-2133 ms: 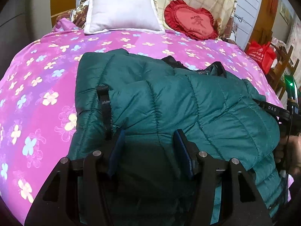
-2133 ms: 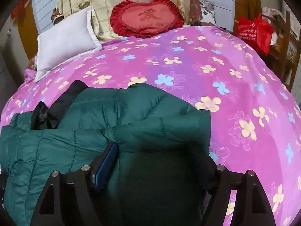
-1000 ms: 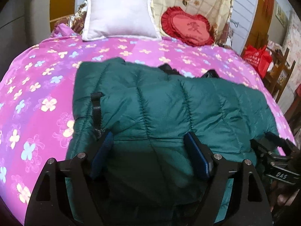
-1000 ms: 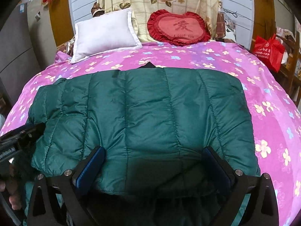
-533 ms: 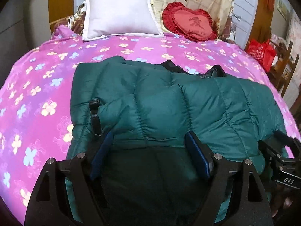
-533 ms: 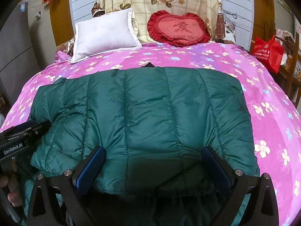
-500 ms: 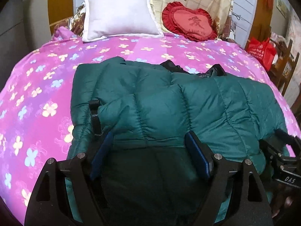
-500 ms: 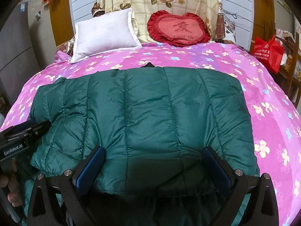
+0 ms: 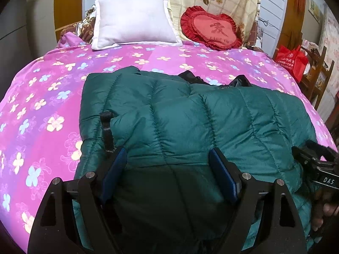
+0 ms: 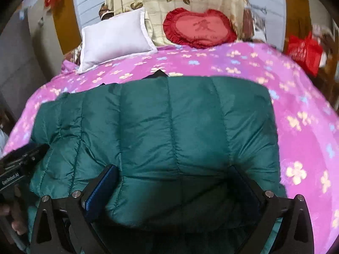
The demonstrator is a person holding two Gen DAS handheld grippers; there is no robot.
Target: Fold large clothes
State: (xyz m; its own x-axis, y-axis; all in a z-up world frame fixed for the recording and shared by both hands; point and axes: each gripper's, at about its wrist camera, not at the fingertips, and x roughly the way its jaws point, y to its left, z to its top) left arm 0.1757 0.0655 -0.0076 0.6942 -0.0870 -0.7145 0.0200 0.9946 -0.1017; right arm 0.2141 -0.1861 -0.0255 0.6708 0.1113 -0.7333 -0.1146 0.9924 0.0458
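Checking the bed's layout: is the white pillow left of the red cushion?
Yes, the pillow lies left of the cushion.

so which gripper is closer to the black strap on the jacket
Left. The left gripper has its left finger right beside the black strap; the right gripper is over the jacket's opposite half.

A bed with a pink flowered cover [image 9: 148, 57] holds 1 folded green quilted jacket [image 9: 190, 122], 1 white pillow [image 9: 133, 21] and 1 red heart cushion [image 9: 211, 29].
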